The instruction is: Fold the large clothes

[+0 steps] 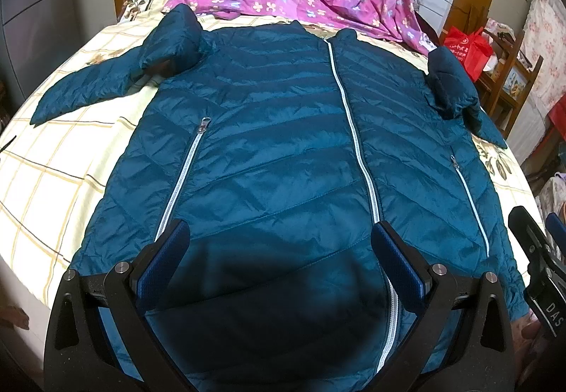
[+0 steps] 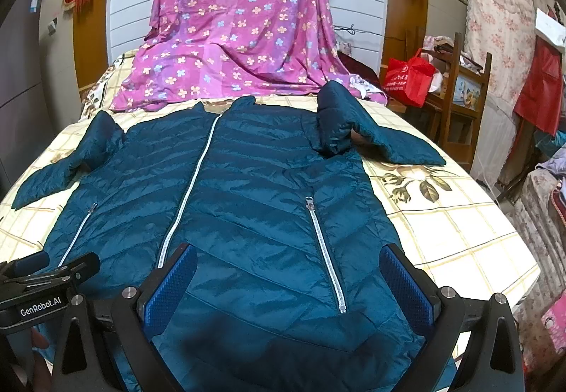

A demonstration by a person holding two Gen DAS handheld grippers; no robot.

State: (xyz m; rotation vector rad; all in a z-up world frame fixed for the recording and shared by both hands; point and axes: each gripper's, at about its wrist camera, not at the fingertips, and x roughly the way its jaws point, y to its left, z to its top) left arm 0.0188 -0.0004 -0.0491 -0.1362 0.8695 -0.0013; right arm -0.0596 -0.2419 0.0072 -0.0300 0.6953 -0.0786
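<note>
A teal quilted jacket lies flat and zipped on the bed, front up, collar far, both sleeves bunched at the shoulders and spread outwards. It fills the right wrist view too. My left gripper is open above the jacket's hem, left of the white centre zip. My right gripper is open above the hem on the jacket's right half, over the pocket zip. Each gripper shows at the edge of the other's view: the right gripper in the left wrist view, the left gripper in the right wrist view.
The bed has a cream checked sheet with flower prints. A purple flowered cloth is draped over something at the bed's far end. A red bag on a wooden shelf stands to the right, with cluttered fabrics beyond.
</note>
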